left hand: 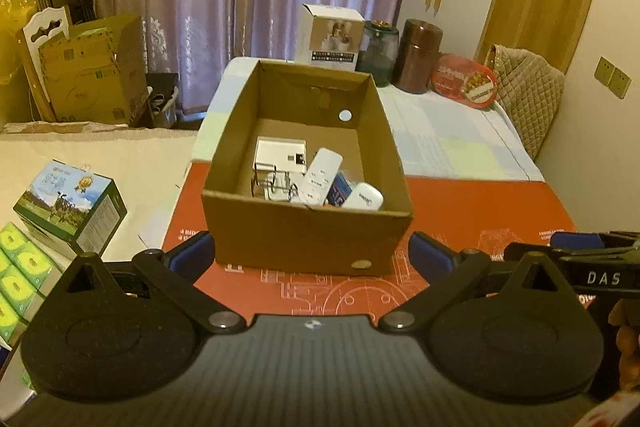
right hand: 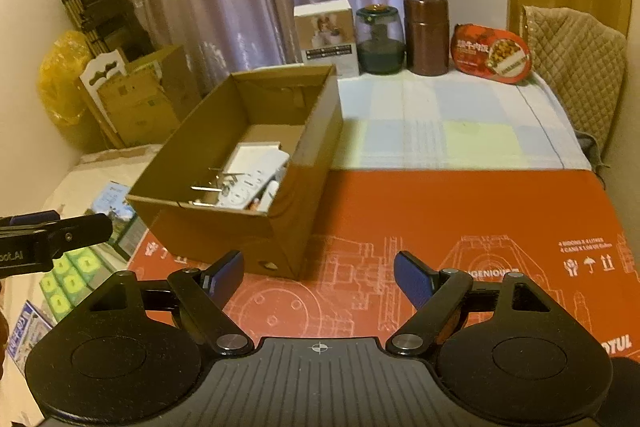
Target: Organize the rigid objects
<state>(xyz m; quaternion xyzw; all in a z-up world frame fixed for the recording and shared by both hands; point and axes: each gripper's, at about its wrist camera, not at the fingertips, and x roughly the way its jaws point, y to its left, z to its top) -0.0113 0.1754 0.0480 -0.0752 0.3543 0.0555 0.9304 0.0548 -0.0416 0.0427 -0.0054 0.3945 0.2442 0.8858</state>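
Observation:
An open brown cardboard box (left hand: 308, 235) stands on a red printed sheet (left hand: 480, 203); it also shows in the right wrist view (right hand: 224, 231). Inside lie a white remote (left hand: 320, 179), a flat white box (left hand: 280, 155), a metal wire clip (left hand: 274, 183), a small white device (left hand: 364, 197) and a blue-red pack (left hand: 340, 189). My left gripper (left hand: 312, 255) is open and empty, just in front of the box. My right gripper (right hand: 320, 277) is open and empty, to the right of the box's near corner.
At the table's back stand a white carton (left hand: 330, 37), a glass jar (left hand: 378, 51), a brown canister (left hand: 418, 55) and a red food tub (left hand: 466, 81). A green carton (left hand: 70, 207) and tissue packs (left hand: 20, 275) lie to the left. A quilted chair (left hand: 524, 95) is at the right.

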